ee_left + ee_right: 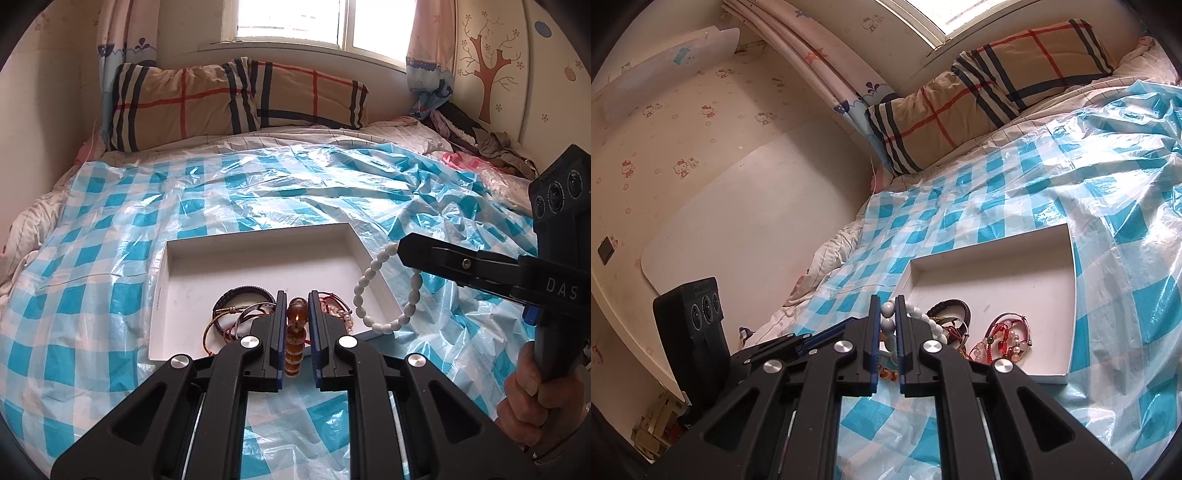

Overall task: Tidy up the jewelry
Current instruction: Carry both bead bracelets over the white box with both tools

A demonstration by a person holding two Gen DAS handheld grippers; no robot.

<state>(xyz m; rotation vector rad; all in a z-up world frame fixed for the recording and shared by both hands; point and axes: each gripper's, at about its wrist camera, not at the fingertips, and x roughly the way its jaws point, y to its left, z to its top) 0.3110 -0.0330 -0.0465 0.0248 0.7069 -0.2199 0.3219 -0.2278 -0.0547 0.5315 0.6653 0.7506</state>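
A shallow white tray (258, 254) (997, 266) lies on the bed's blue-checked plastic sheet. Its near end holds a heap of bracelets (240, 314) (1004, 338): dark braided, gold, red corded. My left gripper (297, 295) is shut on an amber bead bracelet (295, 336), just above the tray's near edge. My right gripper (888, 300) (402, 249) is shut on a white bead bracelet (886, 325) (364, 284), which hangs in a loop over the tray's right rim. A hand (528, 402) grips the right gripper's handle.
Two plaid pillows (236, 98) (990, 88) lie at the bed's head under a window. A pile of clothes (480, 144) sits at the far right by a tree-decorated wardrobe. The left gripper's body (701, 325) shows at the left in the right wrist view.
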